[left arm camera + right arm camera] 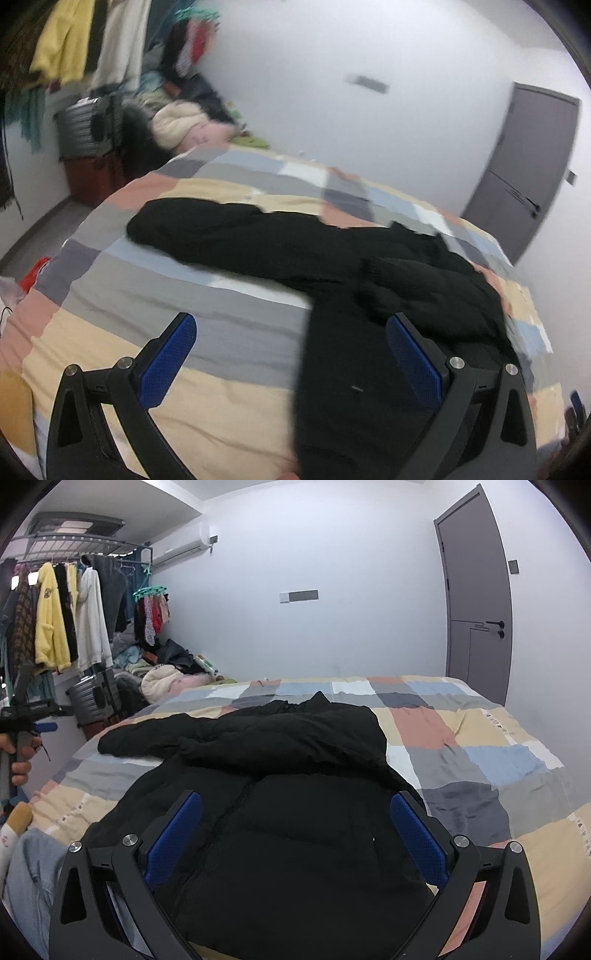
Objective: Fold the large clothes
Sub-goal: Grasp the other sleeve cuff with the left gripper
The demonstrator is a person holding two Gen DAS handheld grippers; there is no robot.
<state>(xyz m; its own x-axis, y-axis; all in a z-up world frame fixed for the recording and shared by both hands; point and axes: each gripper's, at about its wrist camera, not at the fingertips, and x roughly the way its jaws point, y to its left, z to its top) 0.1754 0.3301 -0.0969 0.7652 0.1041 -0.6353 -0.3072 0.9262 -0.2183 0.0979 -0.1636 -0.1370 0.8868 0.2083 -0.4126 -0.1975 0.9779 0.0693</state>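
A large black padded jacket lies on the checked bed cover, body toward me, one sleeve stretched out to the left. In the left wrist view the same jacket lies across the bed with its sleeve reaching left. My left gripper is open above the bed's near left side, its right finger over the jacket's edge, nothing held. My right gripper is open above the jacket's body, nothing between its blue pads. The left gripper also shows at the far left of the right wrist view, held by a hand.
A rack of hanging clothes and a grey suitcase stand left of the bed. A heap of clothes sits in the far left corner. A grey door is at the back right. A person's leg in jeans is at the lower left.
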